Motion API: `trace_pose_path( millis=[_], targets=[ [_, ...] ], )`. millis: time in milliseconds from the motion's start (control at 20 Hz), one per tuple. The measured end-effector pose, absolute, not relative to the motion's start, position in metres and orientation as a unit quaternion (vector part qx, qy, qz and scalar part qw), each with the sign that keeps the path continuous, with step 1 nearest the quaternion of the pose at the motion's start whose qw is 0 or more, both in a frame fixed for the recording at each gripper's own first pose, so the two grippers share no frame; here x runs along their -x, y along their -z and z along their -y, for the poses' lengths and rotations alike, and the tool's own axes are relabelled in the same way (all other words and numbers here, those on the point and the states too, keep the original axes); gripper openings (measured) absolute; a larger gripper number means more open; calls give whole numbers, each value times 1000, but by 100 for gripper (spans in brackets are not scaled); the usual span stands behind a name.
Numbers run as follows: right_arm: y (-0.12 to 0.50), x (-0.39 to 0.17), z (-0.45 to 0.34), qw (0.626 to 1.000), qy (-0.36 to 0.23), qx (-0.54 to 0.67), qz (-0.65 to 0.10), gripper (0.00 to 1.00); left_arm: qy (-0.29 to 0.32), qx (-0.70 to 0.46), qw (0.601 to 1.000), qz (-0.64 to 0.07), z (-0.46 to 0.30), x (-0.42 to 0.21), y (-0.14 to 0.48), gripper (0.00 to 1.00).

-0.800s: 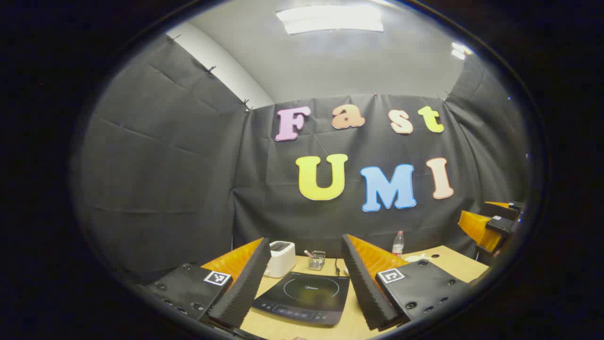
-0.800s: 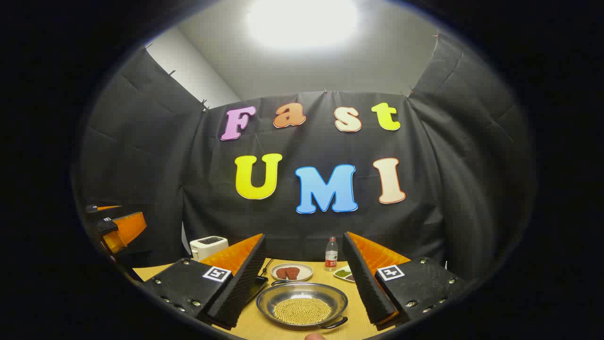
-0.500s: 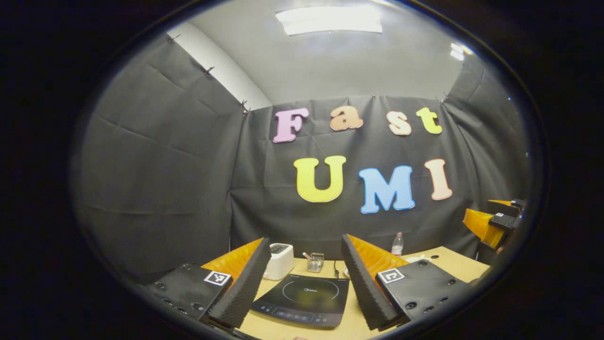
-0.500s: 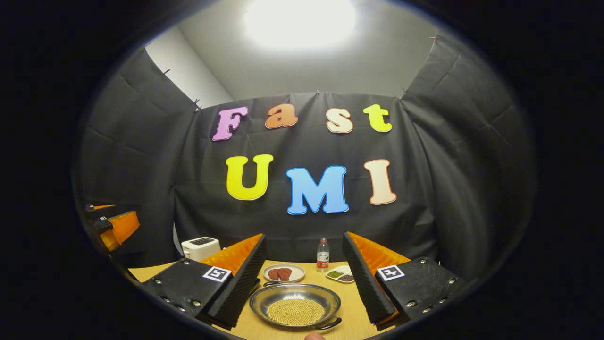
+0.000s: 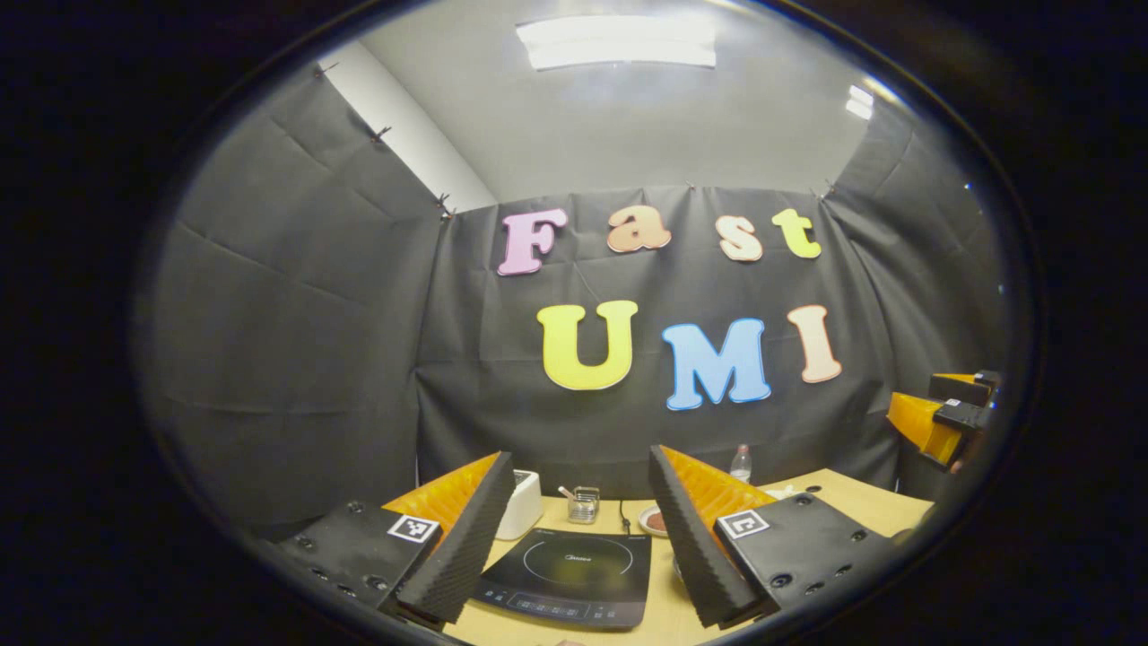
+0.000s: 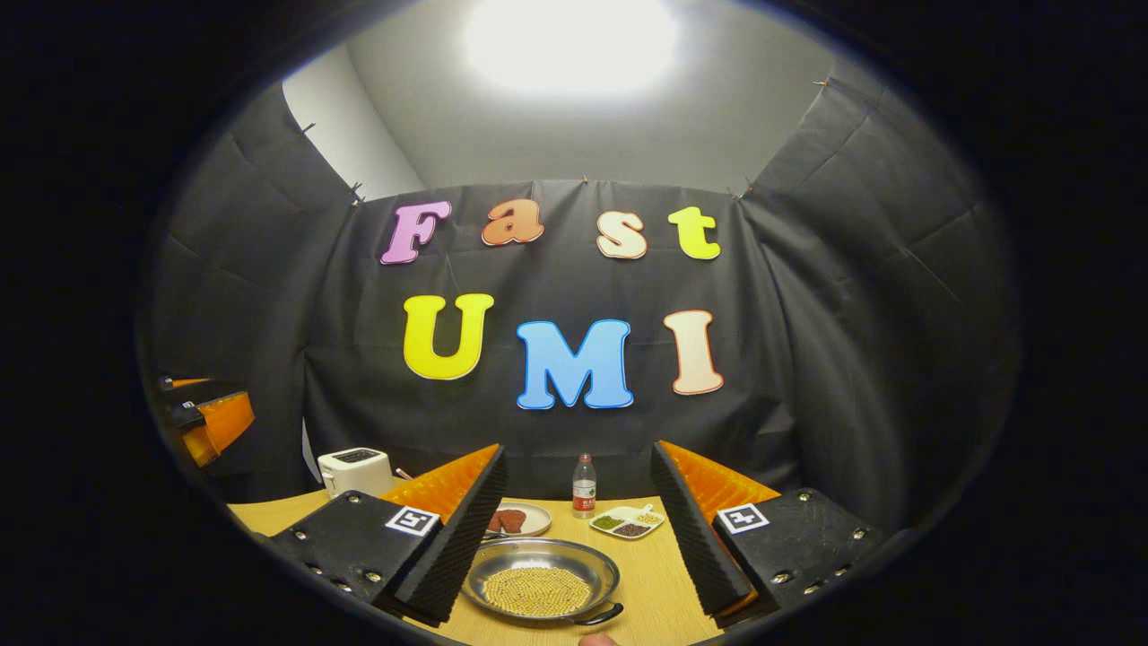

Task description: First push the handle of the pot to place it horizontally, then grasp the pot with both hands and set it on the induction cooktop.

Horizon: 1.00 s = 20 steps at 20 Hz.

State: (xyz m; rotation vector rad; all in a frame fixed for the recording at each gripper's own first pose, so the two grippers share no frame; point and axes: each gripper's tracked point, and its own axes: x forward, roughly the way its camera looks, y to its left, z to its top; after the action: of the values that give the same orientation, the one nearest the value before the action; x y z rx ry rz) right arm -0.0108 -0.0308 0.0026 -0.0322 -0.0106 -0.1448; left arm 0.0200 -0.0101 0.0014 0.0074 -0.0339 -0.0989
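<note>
A: Where the left gripper view begins, at its bottom edge, what lies nearest?

B: The left gripper (image 5: pixel 574 538) is there, its two fingers spread wide with nothing between them. Just past them the induction cooktop (image 5: pixel 565 576) lies flat on the wooden table (image 5: pixel 861 502), its glass top bare.

A: And behind the cooktop?

B: A white toaster (image 5: pixel 520 504) stands at the back left, partly hidden by the left finger. Near it sits a small clear holder (image 5: pixel 583 504), and a plate (image 5: pixel 655 520) peeks out beside the right finger. A water bottle (image 5: pixel 741 463) stands farther back by the black cloth wall. At the far right edge the other gripper hangs above the table.

A: Where is the pot?

B: In the right gripper view, the right gripper (image 6: pixel 578 538) also has its fingers spread apart and holds nothing. The pot (image 6: pixel 540 583), a shallow metal pan filled with small yellow grains, rests on the table between and just beyond them. One dark handle (image 6: pixel 594 616) points toward the near right; the opposite handle at the far left is mostly hidden behind the left finger.

A: What lies past the pot?

B: The plate with reddish-brown pieces, then a small divided dish (image 6: pixel 628 522) to its right, and the bottle between them farther back. The toaster stands at the far left.
</note>
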Motion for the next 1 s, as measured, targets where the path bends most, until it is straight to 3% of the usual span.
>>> trace_pose_path(
  millis=[150,550,600,650,700,750,800,950,1000],
  targets=[
    [-1,11,28,997,78,17,2,97,59,-2,998,14,9,-23,1,94],
    [2,7,13,996,81,28,-10,97,65,5,998,15,-7,-29,4,100],
    [2,7,11,996,81,28,-13,84,65,6,998,16,-9,-29,4,100],
    [5,8,10,996,82,29,-16,88,66,6,998,17,-12,-31,3,100],
    [7,7,5,996,77,28,-19,75,66,5,998,18,-14,-30,3,100],
    [9,10,6,996,85,31,-23,74,66,4,998,19,-16,-29,3,100],
    [6,9,3,996,81,29,-22,54,66,3,998,20,-19,-29,2,100],
    [14,9,-6,996,74,37,-33,48,66,2,998,23,-27,-29,1,100],
    [16,10,-12,996,70,36,-30,22,65,1,998,24,-30,-28,1,94]
  ],
)
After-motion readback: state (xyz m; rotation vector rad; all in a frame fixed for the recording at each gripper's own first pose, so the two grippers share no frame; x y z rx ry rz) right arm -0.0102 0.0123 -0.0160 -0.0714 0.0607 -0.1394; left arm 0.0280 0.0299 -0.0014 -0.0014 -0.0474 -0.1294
